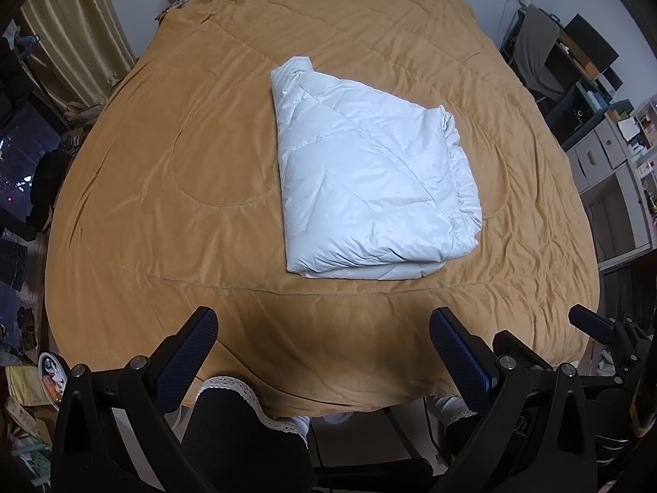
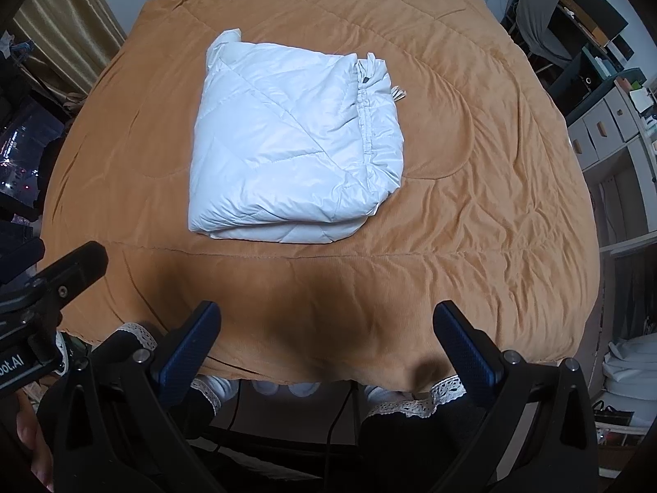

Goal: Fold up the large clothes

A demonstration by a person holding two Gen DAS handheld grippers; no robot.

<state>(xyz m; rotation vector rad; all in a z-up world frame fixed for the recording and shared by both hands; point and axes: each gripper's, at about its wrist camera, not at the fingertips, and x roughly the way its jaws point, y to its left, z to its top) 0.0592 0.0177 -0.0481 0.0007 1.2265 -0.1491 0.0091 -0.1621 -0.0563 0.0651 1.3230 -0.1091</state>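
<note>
A white quilted down jacket [image 1: 369,172] lies folded into a thick rectangle in the middle of the bed; it also shows in the right wrist view [image 2: 291,148], with its zipper edge and a tag on the right side. My left gripper [image 1: 324,328] is open and empty, held over the near edge of the bed, well short of the jacket. My right gripper [image 2: 328,324] is open and empty too, beside the left one at the same near edge. The right gripper's finger shows at the right of the left wrist view [image 1: 591,322].
An orange-brown quilted bedspread [image 1: 164,164] covers the whole bed [image 2: 492,205]. Shelves and drawers [image 1: 607,152] stand to the right, a chair [image 1: 534,49] at the back right, curtains [image 1: 74,41] and clutter to the left. My legs are below the bed's near edge.
</note>
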